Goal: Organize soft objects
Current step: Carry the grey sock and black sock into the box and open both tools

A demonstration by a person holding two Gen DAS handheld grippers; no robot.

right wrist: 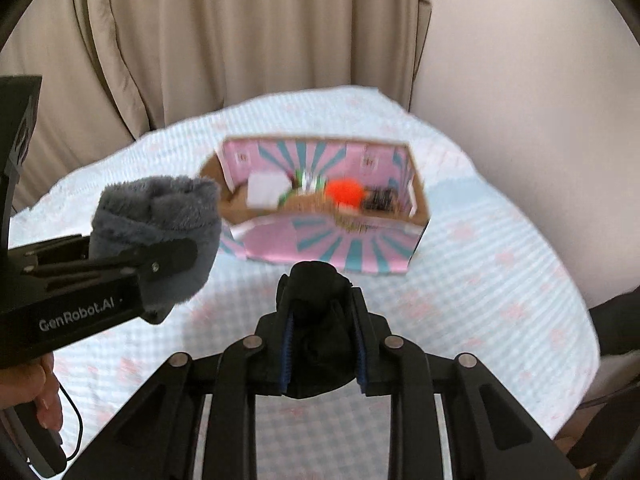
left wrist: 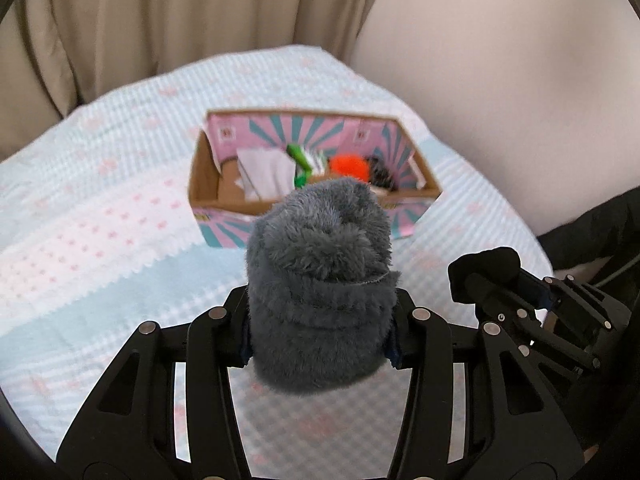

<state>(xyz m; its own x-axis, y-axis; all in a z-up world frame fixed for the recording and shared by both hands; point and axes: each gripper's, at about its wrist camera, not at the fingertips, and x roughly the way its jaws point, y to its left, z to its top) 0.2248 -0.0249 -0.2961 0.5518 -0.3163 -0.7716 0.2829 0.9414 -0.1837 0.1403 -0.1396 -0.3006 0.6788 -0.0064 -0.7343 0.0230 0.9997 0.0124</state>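
Note:
My left gripper [left wrist: 320, 320] is shut on a rolled grey fluffy cloth [left wrist: 320, 280] and holds it above the bed, in front of the box; the cloth also shows in the right wrist view [right wrist: 160, 224]. My right gripper [right wrist: 322, 320] is shut on a black soft bundle [right wrist: 320, 304], which also shows in the left wrist view [left wrist: 484, 272]. A pink and teal cardboard box [left wrist: 224, 236] [right wrist: 320, 248] stands open on the bed ahead of both grippers. Inside it lie a white cloth [left wrist: 268, 172], a green item [left wrist: 300, 160], an orange fluffy item [left wrist: 348, 166] and a dark item [left wrist: 382, 176].
The bed has a light blue and pink patterned cover [left wrist: 100, 220]. Beige curtains [left wrist: 180, 20] hang behind it and a pale wall [left wrist: 500, 80] stands to the right. A dark object [left wrist: 592, 232] sits at the bed's right edge. A hand [right wrist: 44, 392] holds the left gripper's handle.

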